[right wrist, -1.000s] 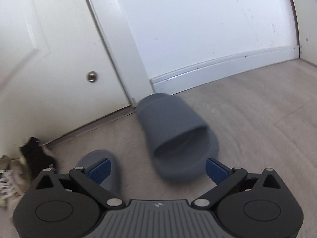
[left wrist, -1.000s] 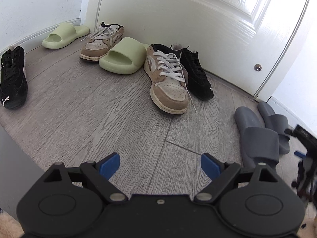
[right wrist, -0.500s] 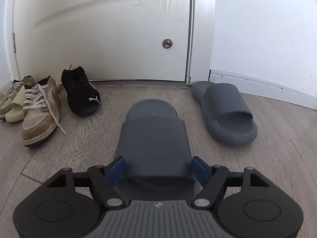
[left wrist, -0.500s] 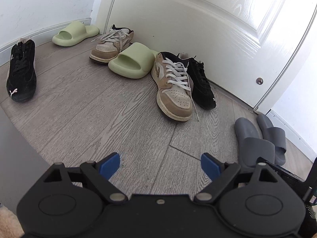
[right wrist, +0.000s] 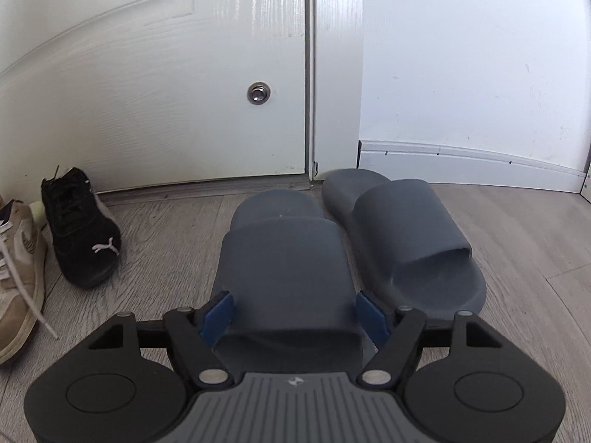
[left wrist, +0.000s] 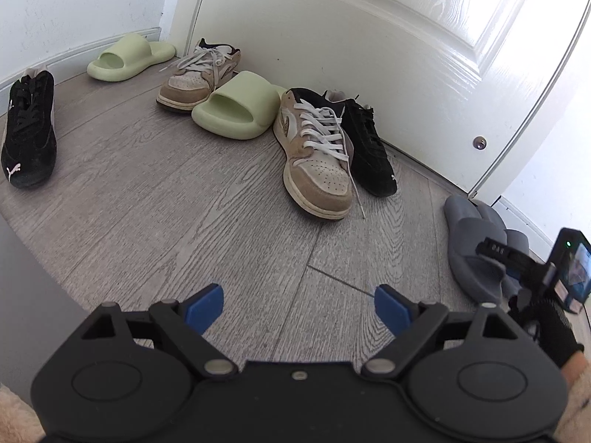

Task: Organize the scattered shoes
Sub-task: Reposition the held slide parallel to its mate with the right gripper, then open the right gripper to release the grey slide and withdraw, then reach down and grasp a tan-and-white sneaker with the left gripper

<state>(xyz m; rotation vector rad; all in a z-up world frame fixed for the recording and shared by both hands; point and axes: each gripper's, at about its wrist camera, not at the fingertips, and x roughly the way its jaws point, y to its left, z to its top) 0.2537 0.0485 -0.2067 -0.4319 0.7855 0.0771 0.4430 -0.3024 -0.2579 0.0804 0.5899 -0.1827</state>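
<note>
Shoes lie scattered on the grey wood-look floor in front of a white door. Readable marks are few: a white leaping-cat logo sits on the toe of the black sneaker at far left and on its mate by the door sill, and small white letters, too blurred to read surely, show on the right gripper's bar in the left wrist view.

The right gripper has its blue pads against both sides of the strap of a grey slide; the jaws are closed on it. That slide now sits just beside the second grey slide, both toes near the door frame; half a second ago they lay well apart.

The left gripper hovers over bare floor with its jaws wide open, holding nothing, much as before. Ahead of it a tan sneaker touches a black sneaker, a green slide leans on another tan sneaker, and a second green slide rests by the baseboard.
</note>
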